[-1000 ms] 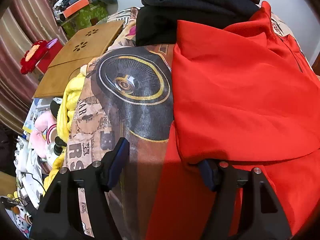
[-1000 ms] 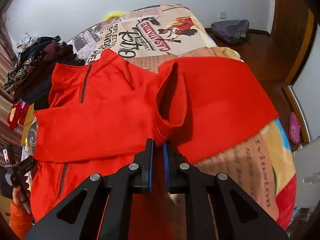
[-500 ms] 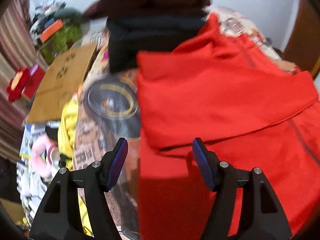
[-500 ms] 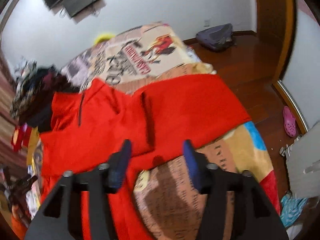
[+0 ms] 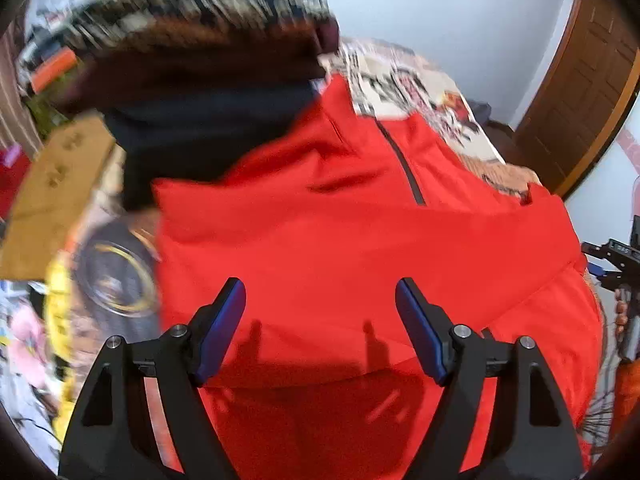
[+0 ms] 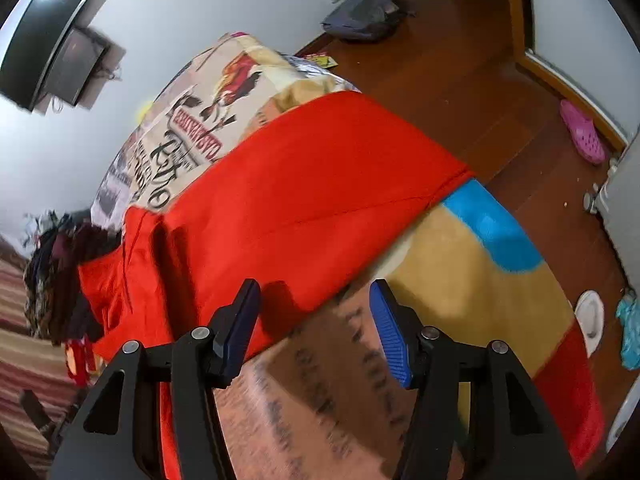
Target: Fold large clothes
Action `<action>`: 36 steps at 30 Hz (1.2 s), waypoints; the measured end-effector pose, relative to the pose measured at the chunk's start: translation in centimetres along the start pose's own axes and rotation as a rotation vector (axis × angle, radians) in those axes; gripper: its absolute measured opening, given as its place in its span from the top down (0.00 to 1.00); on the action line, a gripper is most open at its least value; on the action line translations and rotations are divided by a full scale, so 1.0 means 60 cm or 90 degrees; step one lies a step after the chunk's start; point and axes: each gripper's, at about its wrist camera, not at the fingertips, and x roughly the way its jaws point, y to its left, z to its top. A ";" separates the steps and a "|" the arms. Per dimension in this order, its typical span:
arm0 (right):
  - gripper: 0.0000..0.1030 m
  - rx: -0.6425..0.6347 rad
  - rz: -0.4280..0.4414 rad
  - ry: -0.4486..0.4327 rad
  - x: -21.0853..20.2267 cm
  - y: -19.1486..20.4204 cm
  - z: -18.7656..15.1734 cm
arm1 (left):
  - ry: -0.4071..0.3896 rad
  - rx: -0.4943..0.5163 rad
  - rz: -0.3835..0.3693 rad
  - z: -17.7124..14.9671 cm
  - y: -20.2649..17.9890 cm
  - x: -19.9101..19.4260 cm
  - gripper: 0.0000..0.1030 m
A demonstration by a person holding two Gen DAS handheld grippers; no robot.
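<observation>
Both the left gripper (image 5: 320, 328), its jaws just widened, and the right gripper (image 6: 316, 328) hover with fingers apart and empty above the red jacket (image 5: 360, 240) on the bed (image 6: 460, 280).

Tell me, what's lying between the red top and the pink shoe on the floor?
In the right wrist view, the printed bedspread hangs beside the red top; beyond its edge only bare wooden floor reaches the pink shoe.

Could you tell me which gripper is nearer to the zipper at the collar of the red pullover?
Left. The left gripper hangs open over the pullover's chest, below the zipper. The right gripper hangs open at the pullover's outer edge, far from the collar.
</observation>
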 end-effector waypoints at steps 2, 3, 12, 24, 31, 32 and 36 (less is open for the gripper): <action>0.49 0.015 0.014 -0.004 0.007 -0.007 0.009 | 0.039 -0.018 -0.033 -0.005 -0.005 0.037 0.26; 0.49 0.022 0.018 -0.009 0.012 -0.009 0.016 | 0.058 -0.028 -0.050 -0.009 -0.007 0.053 0.26; 0.93 0.058 -0.005 -0.047 0.034 -0.019 0.064 | 0.097 0.028 -0.004 -0.031 -0.056 0.114 0.26; 0.95 -0.020 -0.050 -0.228 -0.107 0.043 0.081 | 0.089 0.036 0.008 -0.036 -0.055 0.119 0.23; 0.95 -0.137 -0.057 -0.327 -0.174 0.151 0.048 | 0.085 0.036 0.010 -0.037 -0.055 0.119 0.22; 0.95 -0.155 -0.039 -0.334 -0.186 0.169 0.045 | 0.085 0.036 0.010 -0.037 -0.056 0.119 0.22; 0.95 -0.239 0.009 -0.331 -0.211 0.244 0.025 | 0.083 0.033 0.006 -0.037 -0.053 0.117 0.22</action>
